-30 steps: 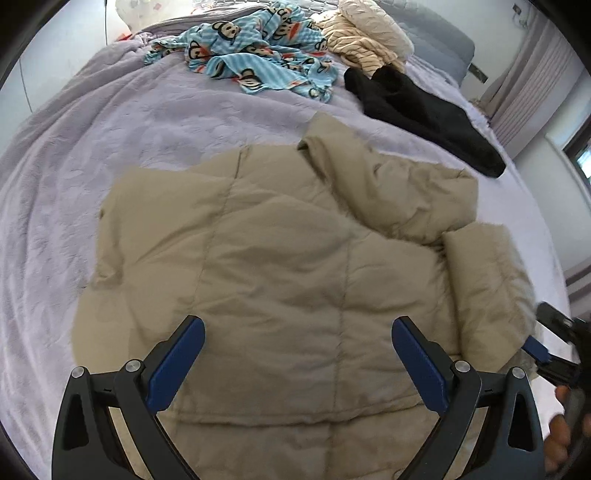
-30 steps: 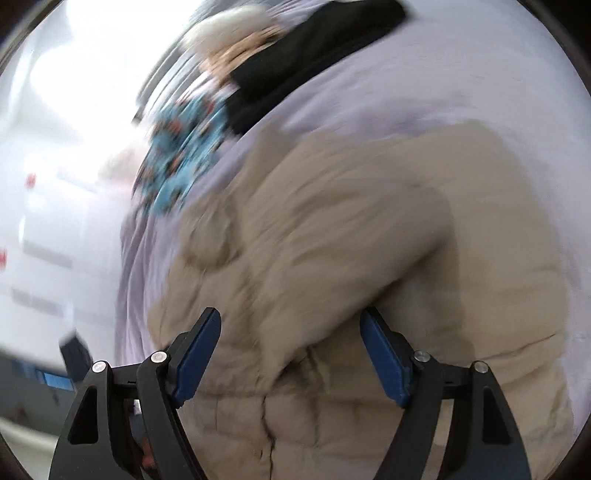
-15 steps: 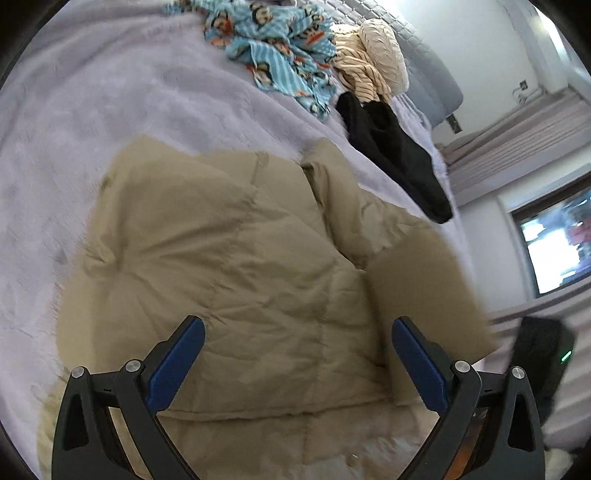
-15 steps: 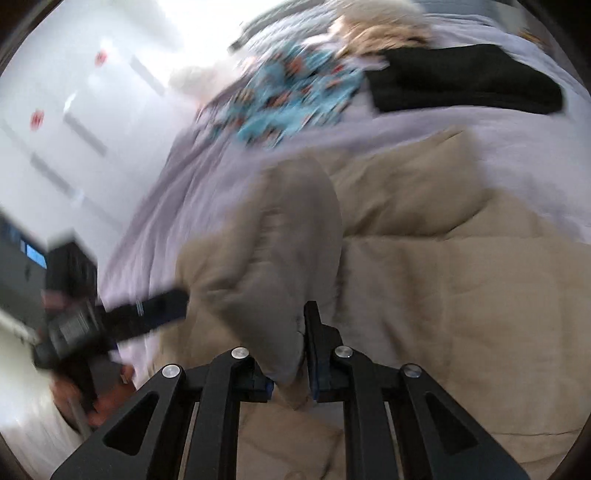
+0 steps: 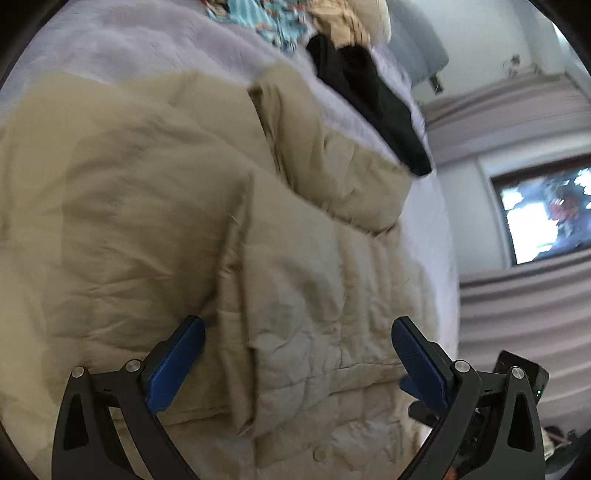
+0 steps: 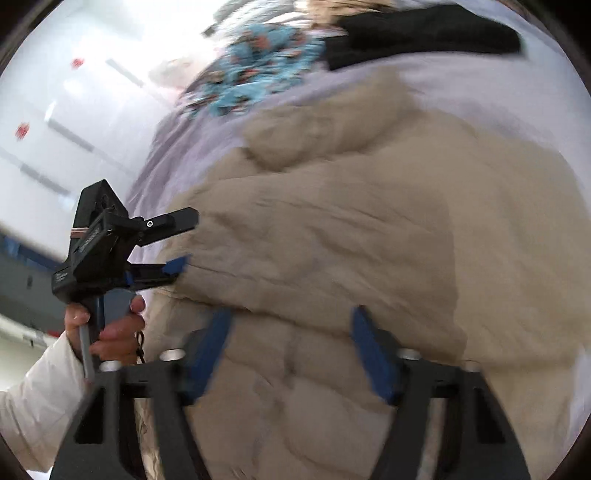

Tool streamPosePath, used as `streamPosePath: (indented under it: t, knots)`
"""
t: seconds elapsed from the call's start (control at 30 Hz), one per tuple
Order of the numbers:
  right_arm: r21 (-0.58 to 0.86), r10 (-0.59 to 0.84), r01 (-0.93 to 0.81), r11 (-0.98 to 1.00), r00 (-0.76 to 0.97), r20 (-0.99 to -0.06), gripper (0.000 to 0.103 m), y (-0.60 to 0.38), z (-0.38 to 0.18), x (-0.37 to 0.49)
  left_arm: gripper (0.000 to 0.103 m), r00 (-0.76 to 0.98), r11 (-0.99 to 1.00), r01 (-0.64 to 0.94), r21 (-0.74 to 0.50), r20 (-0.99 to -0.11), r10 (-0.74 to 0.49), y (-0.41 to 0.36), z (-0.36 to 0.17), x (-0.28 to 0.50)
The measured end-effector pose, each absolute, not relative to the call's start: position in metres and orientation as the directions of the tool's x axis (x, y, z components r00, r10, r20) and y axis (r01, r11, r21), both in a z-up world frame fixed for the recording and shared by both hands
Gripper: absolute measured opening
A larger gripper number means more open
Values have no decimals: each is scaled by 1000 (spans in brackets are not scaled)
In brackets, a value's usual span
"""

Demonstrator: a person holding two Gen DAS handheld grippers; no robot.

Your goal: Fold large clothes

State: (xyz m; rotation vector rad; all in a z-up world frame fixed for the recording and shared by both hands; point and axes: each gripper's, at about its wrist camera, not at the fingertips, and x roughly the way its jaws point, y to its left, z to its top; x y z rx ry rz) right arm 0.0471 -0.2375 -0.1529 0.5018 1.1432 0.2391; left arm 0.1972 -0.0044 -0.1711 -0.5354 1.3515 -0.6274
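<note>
- My left claw (image 5: 297,354) stands wide over the tan padded jacket (image 5: 184,221); its jaws are closing slightly, with quilted cloth below the gap but nothing pinched between the blue pads (image 5: 173,365).
- My right claw (image 6: 291,354) is about half open and opening — the pads are blurred, cloth lies beneath them, and I see no grip on it.
- The jacket lies spread on the lilac bedspread (image 5: 110,44), filling most of both views. One side panel is folded in over the middle; its edge runs down the left wrist view between my left claw's pads.
- Beyond the jacket, toward the head of the bed: a black garment (image 5: 369,99), a blue patterned cloth (image 6: 255,70) and a cream knitted piece (image 5: 343,22), all apart from the jacket except the black one, which lies close to its far corner.
- In the right wrist view the left claw shows from the side at the jacket's edge, held by a hand (image 6: 110,328) in a white sleeve (image 6: 37,402).
- Contact there — cannot tell.
</note>
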Motion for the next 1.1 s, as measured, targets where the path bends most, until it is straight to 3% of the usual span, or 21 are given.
streamPosePath:
  t: [0.03,0.07,0.1,0.13,0.37,0.47,0.5,0.6,0.7,0.8,0.9,0.97,1.1]
  knots:
    - [484,412,102,869,394,-822,37,-247,-158,39,69,82,730,113,-674,-726,-683,-13,-174,197]
    - [478,403,121,870,384,-831,32,-252,-163,39,31,36,730,120,-673,-732,-681,-26,-177,198]
    - [473,395,143,869,373,-839,25,-259,-168,32,13,10,733,119,-670,-737,-676,-33,-180,197]
    - [461,379,168,871,368,-849,22,-266,-174,24,8,-2,729,117,-674,-734,-679,-41,-178,197]
    - [267,163,179,947,446,-880,21,-276,-174,21,8,186,609,294,-737,-581,-792,-54,-69,202]
    - [106,-11,215,971,483,-876,21,-292,-168,29,8,241,620,309,-722,-571,-785,-38,-51,203]
    - [76,-56,245,966,490,-870,21,-303,-167,29,8,251,638,304,-708,-587,-770,-32,-53,204]
    - [97,-94,343,934,500,-861,2,-342,-165,23,8,197,672,242,-700,-643,-740,-21,-88,205]
    - [99,-90,354,930,481,-872,0,-357,-176,18,8,121,739,195,-645,-731,-671,-24,-147,198]
    - [92,-85,351,932,456,-886,0,-358,-193,17,8,87,752,113,-649,-748,-658,-18,-188,190]
    - [81,-93,352,932,451,-888,0,-355,-194,19,9,104,749,85,-657,-742,-662,-10,-189,186]
    - [74,-94,343,936,447,-889,0,-354,-194,20,16,124,799,110,-591,-789,-601,-6,-176,187]
    - [101,-71,354,930,442,-894,0,-356,-197,22,16,172,870,147,-470,-855,-490,11,-157,185]
